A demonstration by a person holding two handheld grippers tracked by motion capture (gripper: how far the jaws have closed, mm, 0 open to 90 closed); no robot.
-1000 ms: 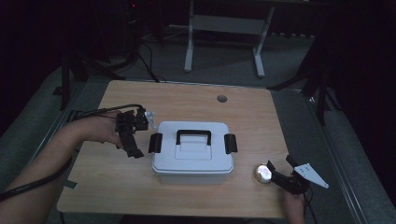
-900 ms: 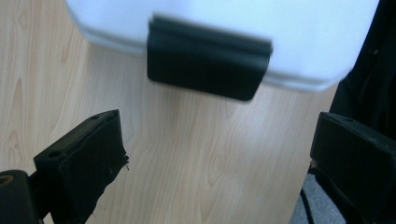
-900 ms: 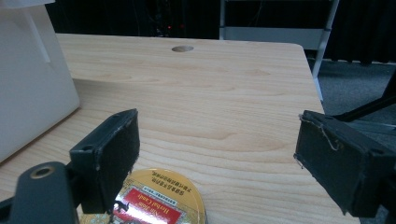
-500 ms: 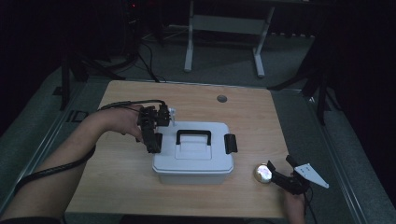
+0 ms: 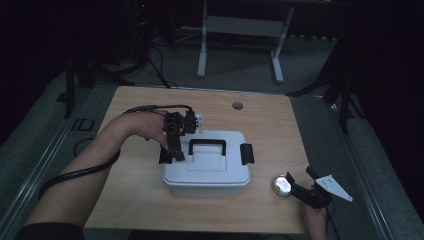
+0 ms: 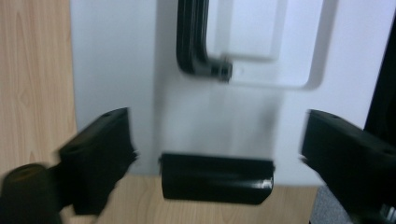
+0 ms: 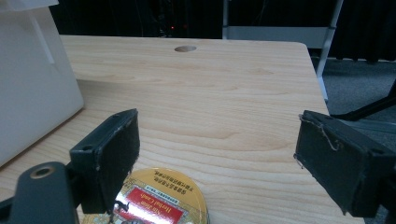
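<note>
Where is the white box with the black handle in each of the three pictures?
High view: the white box sits mid-table.
Left gripper view: it takes up the upper middle, seen from above.
Right gripper view: its side stands at the left edge.
Shared landmark: the wooden table under it.

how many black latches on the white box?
2: left latch sits between the open left gripper jaws, untouched; right latch is on the box's opposite end. Others could be hidden.
</note>
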